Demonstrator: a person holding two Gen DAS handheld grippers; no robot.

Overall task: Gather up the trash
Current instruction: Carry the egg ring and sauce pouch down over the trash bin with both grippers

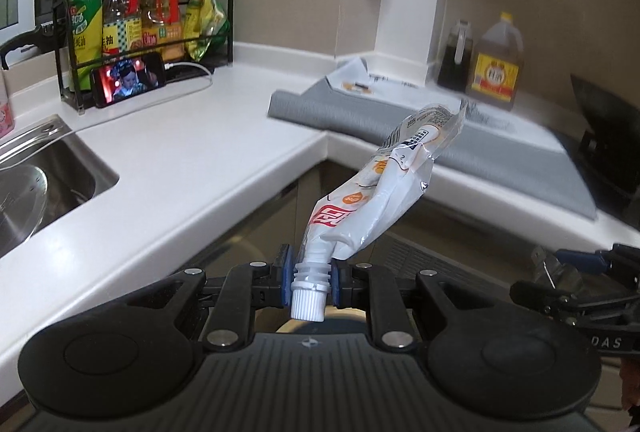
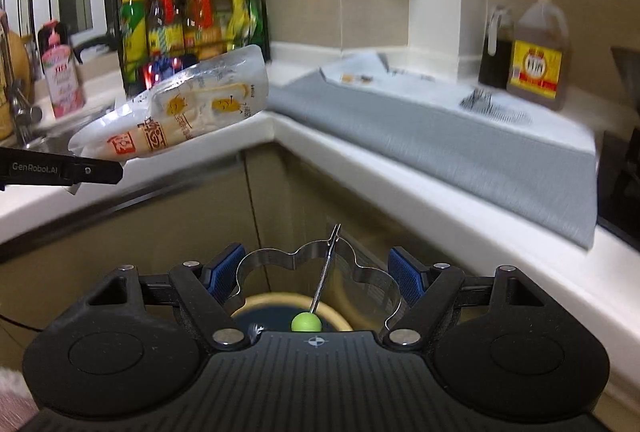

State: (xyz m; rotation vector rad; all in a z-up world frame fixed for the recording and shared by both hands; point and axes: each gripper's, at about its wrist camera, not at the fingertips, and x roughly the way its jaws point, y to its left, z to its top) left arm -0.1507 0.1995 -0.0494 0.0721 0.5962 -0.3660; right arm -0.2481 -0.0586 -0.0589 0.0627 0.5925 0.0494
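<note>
The left gripper (image 1: 308,282) clamps a crumpled white spout pouch (image 1: 384,188) by its ribbed neck; the right gripper (image 2: 316,272) grips a shiny metal cutter (image 2: 320,264).

You hold a glossy, crinkled plastic pouch (image 1: 384,188) with ribbed white cap (image 1: 307,306); shiny metal cutter (image 2: 316,268); smooth white countertop (image 1: 192,152), matt grey mat (image 1: 480,160).

both grippers are matte black with blue ribbed pads and silver round screws at the linkages. the left gripper (image 1: 308,280) shows a crosshair mark on its ribbed base; the right gripper (image 2: 318,272) matches it.
</note>
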